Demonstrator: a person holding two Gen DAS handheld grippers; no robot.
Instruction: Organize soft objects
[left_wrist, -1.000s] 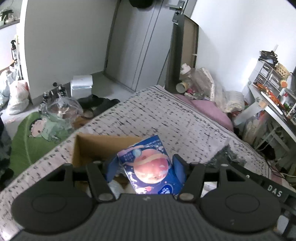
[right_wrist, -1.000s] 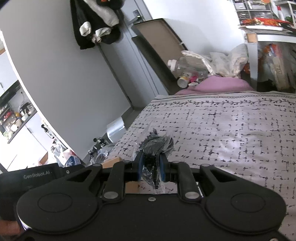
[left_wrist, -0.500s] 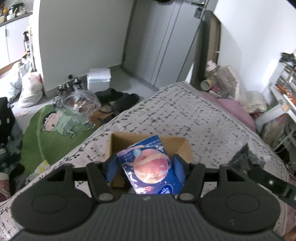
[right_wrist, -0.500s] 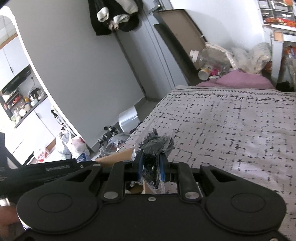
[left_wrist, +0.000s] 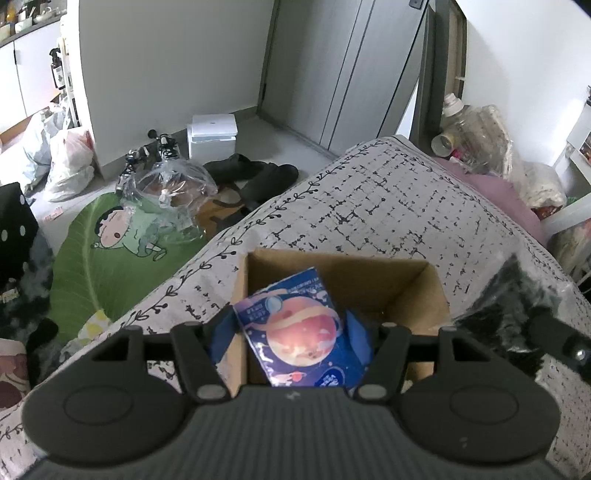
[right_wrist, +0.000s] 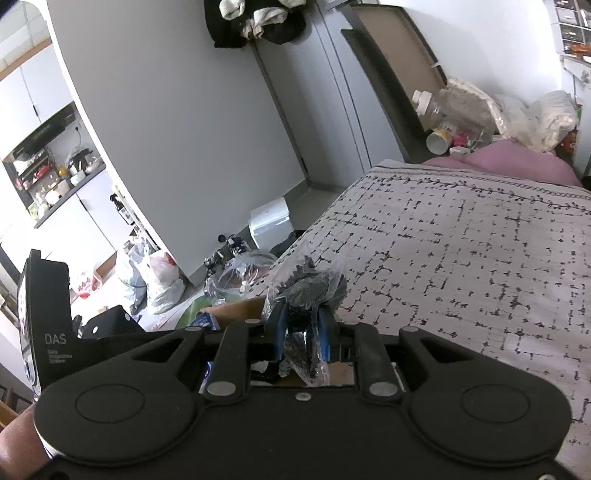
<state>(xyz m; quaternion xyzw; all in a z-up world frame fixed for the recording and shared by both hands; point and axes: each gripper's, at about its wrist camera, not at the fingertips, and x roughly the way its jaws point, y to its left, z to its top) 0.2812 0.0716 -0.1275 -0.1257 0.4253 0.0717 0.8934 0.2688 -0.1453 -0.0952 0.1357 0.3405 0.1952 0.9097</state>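
Note:
My left gripper (left_wrist: 288, 332) is shut on a blue pack with a pink planet print (left_wrist: 301, 332), its blue pads pressing both sides. It hangs over an open cardboard box (left_wrist: 351, 269) on the patterned bedspread (left_wrist: 388, 206). My right gripper (right_wrist: 301, 325) is shut on a clear plastic bag of dark stuff (right_wrist: 304, 291). The same bag (left_wrist: 506, 299) shows at the right edge of the left wrist view, beside the box. In the right wrist view the box's edge (right_wrist: 236, 308) peeks out just left of the fingers.
The bed's left edge drops to a floor with a green cartoon cushion (left_wrist: 118, 243), clear bags (left_wrist: 173, 188), dark shoes (left_wrist: 255, 173) and a white box (left_wrist: 211, 134). A purple pillow (right_wrist: 509, 162) and bagged clutter (left_wrist: 476, 136) lie at the bed's far end.
Both grippers have moved left and lower toward the cardboard box, which now lies directly under the blue pack. The bag in the right gripper has come closer to the box's right side.

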